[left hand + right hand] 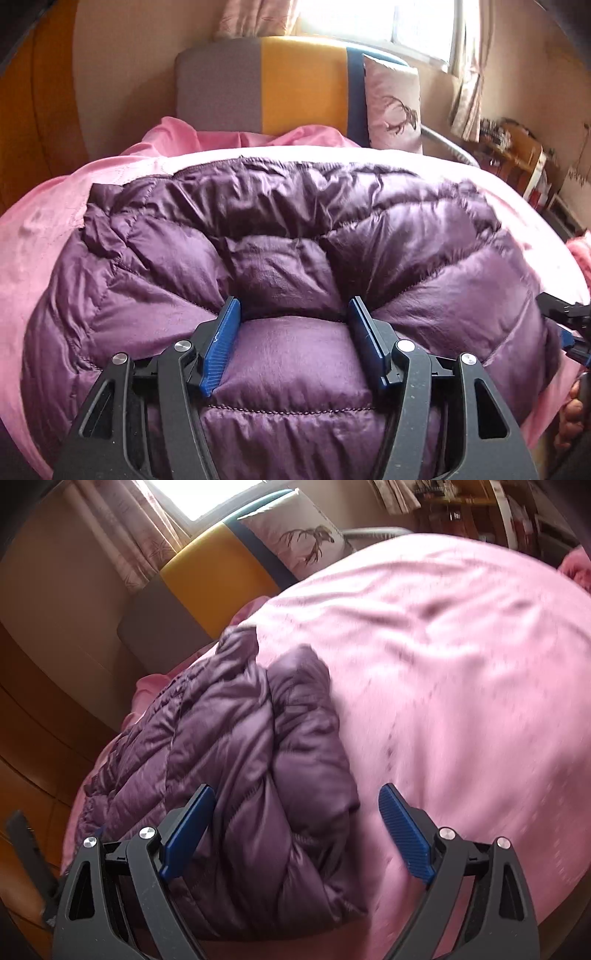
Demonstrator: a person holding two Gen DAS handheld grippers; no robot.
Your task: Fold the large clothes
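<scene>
A purple quilted down jacket [280,229] lies folded into a thick bundle on a pink bed sheet [40,266]. My left gripper [295,325] rests low on its near side, tips sunk into the padding. A puffed panel bulges up between the blue pads [221,347], and the jaws stand apart. In the right wrist view the jacket [229,738] fills the lower left. My right gripper [297,812] hangs wide open over the jacket's right edge, one finger above purple fabric and the other above the sheet [461,664], gripping nothing. It also shows as a dark shape, the right gripper [565,321], at the left wrist view's right edge.
A grey, yellow and blue headboard [295,81] stands at the far end with a deer-print pillow [395,103] against it. Crumpled pink bedding [236,136] lies beyond the jacket. A cluttered wooden shelf [524,155] is at the right, a wooden wardrobe [33,122] at the left.
</scene>
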